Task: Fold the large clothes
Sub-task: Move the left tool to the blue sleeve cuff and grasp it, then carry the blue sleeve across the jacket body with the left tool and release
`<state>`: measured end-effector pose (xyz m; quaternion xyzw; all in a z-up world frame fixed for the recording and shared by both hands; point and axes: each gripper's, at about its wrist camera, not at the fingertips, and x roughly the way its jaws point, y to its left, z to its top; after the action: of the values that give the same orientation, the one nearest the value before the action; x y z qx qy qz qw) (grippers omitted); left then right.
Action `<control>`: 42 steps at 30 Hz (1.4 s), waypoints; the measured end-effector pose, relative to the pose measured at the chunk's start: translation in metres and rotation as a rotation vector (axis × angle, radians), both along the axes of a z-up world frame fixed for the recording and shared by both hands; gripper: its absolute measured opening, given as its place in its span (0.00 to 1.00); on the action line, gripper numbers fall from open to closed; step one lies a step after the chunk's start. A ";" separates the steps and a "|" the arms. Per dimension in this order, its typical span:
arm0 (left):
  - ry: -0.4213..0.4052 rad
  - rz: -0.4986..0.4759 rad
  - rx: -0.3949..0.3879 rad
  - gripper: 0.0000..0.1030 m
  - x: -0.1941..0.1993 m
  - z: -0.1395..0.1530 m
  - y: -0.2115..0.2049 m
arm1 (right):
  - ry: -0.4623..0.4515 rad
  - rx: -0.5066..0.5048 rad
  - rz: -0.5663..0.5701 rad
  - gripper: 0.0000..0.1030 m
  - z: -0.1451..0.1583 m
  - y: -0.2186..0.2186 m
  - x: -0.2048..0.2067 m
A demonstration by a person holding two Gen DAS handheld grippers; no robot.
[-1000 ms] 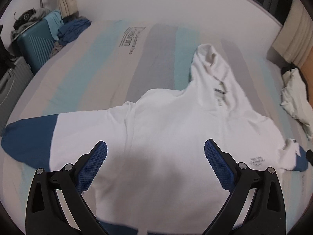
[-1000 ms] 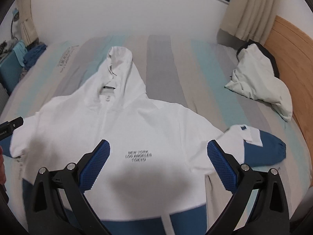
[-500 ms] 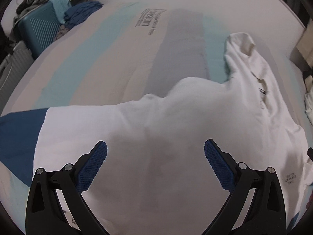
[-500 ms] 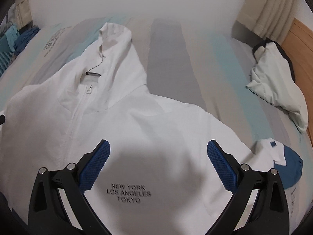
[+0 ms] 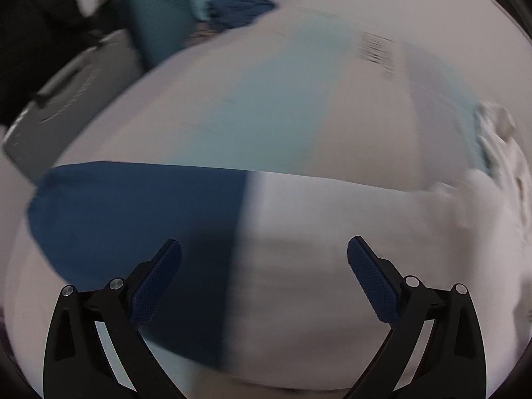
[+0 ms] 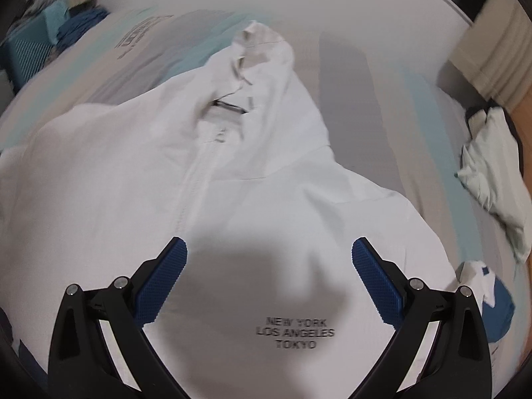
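Note:
A white zip hoodie (image 6: 252, 173) with blue sleeve ends lies face up and spread out on a striped bed (image 6: 362, 76). My right gripper (image 6: 269, 259) is open and empty, low over the chest just above the black printed text (image 6: 295, 332). The hood (image 6: 262, 46) points away; the folded blue cuff (image 6: 498, 309) lies at the right. My left gripper (image 5: 264, 266) is open and empty over the outstretched sleeve, where its blue end (image 5: 133, 212) meets the white part (image 5: 349, 219). The left wrist view is blurred.
A teal suitcase (image 5: 163, 20) and a grey case (image 5: 66, 99) stand beside the bed at the left, with dark blue clothes (image 5: 239, 3) near them. A pale crumpled garment (image 6: 492, 166) lies at the bed's right edge by a wooden headboard (image 6: 522, 106).
My left gripper has swung left from the hoodie's body to over the sleeve's blue end. My right gripper has moved lower and closer over the chest. Both stay open.

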<state>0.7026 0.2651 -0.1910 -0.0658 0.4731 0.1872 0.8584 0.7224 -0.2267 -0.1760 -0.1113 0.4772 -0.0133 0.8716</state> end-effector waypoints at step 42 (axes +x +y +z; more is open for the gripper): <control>-0.108 0.208 -0.154 0.06 -0.080 0.026 0.226 | 0.085 0.053 -0.001 0.93 -0.006 0.022 -0.010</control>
<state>0.6227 0.4907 -0.1650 -0.1902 0.4297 0.2344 0.8510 0.7122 -0.2044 -0.1821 -0.0884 0.5140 0.0037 0.8532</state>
